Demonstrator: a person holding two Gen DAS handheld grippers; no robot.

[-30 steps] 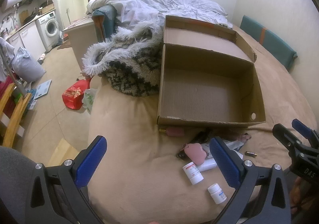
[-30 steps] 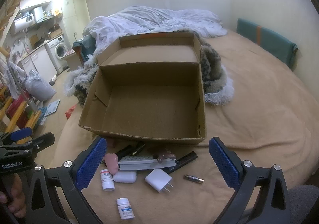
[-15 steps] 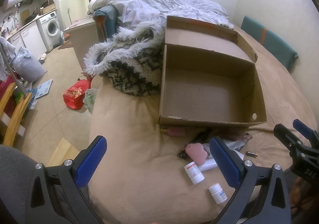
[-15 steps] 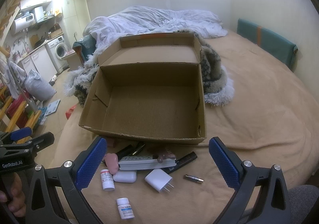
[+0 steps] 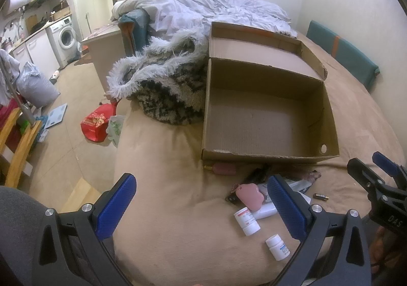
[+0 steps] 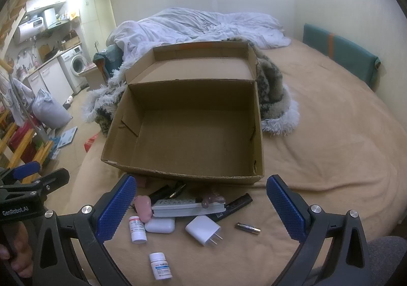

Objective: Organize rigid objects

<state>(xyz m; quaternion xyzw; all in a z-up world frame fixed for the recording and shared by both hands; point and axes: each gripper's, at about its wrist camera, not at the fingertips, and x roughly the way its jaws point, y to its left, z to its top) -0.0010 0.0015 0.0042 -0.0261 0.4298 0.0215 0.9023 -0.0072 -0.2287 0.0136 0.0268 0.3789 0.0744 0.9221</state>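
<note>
An empty open cardboard box [image 6: 185,130] lies on the tan bed; it also shows in the left wrist view [image 5: 267,118]. In front of it lie small items: two white pill bottles [image 6: 160,266] [image 6: 137,229], a white earbud case [image 6: 160,225], a white charger plug [image 6: 203,230], a battery [image 6: 248,228], a remote [image 6: 188,207], a pink pouch [image 6: 143,208] and a black pen [image 6: 237,204]. My right gripper [image 6: 201,209] is open above these items. My left gripper [image 5: 201,207] is open, left of the pile, over bare blanket.
A shaggy throw [image 5: 165,87] and a white duvet [image 6: 203,26] lie behind the box. A teal cushion [image 6: 340,54] leans on the right wall. The bed's left edge drops to a floor with a red bag [image 5: 98,122] and a wooden chair [image 5: 15,148].
Both grippers have barely moved; the left view has shifted slightly. Nothing was picked up or released.
</note>
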